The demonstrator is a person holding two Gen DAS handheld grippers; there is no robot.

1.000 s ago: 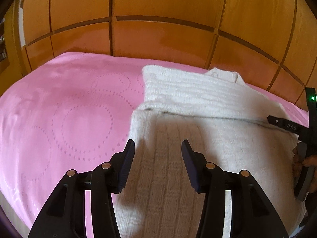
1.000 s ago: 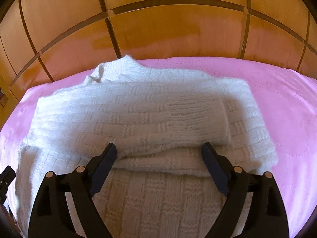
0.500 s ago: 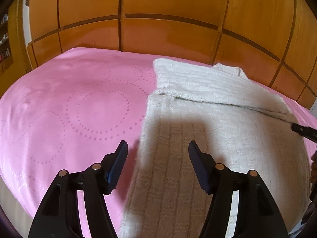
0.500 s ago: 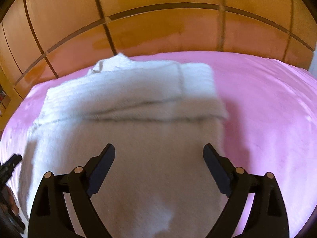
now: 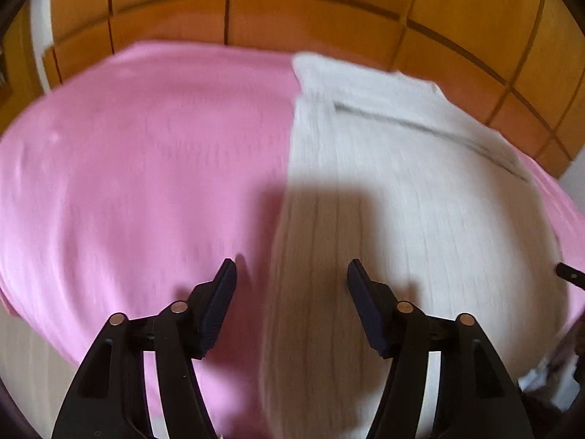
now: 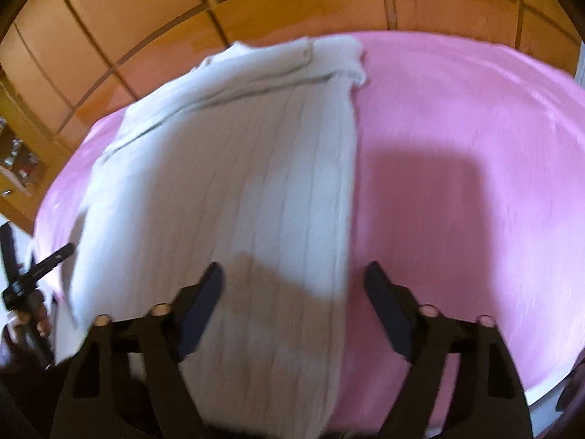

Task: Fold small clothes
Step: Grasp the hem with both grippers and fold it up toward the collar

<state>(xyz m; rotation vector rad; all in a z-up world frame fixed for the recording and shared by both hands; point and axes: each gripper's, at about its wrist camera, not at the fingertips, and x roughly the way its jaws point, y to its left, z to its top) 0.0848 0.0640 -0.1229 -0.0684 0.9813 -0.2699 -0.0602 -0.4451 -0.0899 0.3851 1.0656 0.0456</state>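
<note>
A white knitted sweater [image 5: 402,190] lies flat on the pink bed cover [image 5: 146,168], with its sleeves folded across the far end. My left gripper [image 5: 290,281] is open and empty, hovering over the sweater's left edge near its hem. The sweater also shows in the right wrist view [image 6: 234,183]. My right gripper [image 6: 292,285] is open and empty, straddling the sweater's right edge near the hem. Both views are motion-blurred. The left gripper also shows at the left edge of the right wrist view [image 6: 44,263].
A wooden panelled headboard [image 5: 292,7] rises behind the bed. The pink cover [image 6: 457,183] stretches to the right of the sweater. The bed's near edge lies just below both grippers. A shelf with small items [image 6: 18,153] sits at far left.
Both grippers have pulled back toward the sweater's hem and apart, the left toward the left edge, the right toward the right edge. The sweater has not visibly moved.
</note>
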